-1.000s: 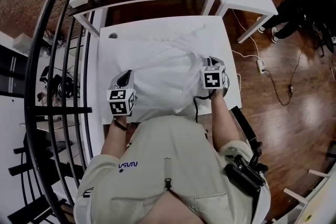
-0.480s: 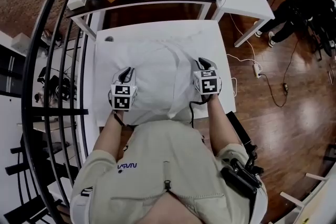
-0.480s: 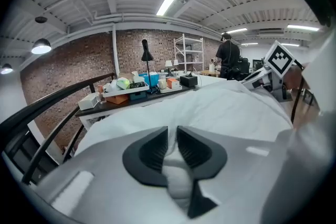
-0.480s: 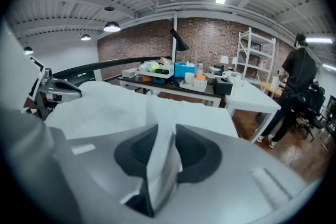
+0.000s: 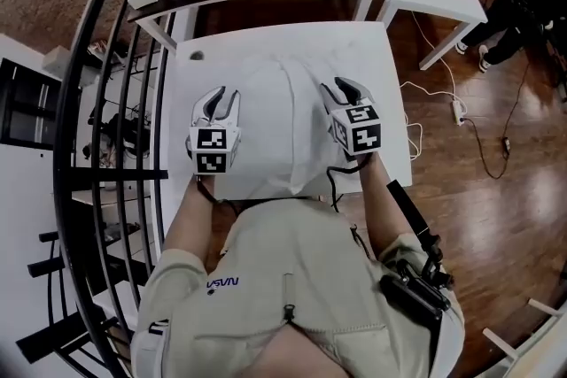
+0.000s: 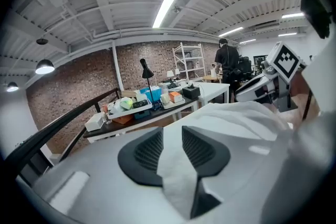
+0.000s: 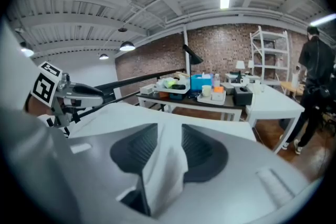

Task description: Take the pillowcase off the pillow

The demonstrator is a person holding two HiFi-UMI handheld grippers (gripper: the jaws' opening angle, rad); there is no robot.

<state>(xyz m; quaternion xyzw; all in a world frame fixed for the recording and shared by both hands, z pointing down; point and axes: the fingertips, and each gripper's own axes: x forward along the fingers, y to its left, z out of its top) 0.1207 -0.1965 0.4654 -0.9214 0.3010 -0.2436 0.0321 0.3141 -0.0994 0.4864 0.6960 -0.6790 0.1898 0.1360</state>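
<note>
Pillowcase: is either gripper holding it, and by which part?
Nothing is gripped. The left gripper and right gripper have just been opening their jaws; side folds of the pillowcase lie loose between them.

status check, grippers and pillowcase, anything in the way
Left gripper and right gripper: jaws just been opening, white pillowcase fabric between each pair. It lies heaped on white table; pillow not distinguishable. Nothing in the way.

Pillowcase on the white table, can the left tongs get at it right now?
Probably yes. A fold of the pillowcase lies between the jaws of the left tongs, which have just been opening, and nothing else stands in the way; closing them should catch it.
</note>
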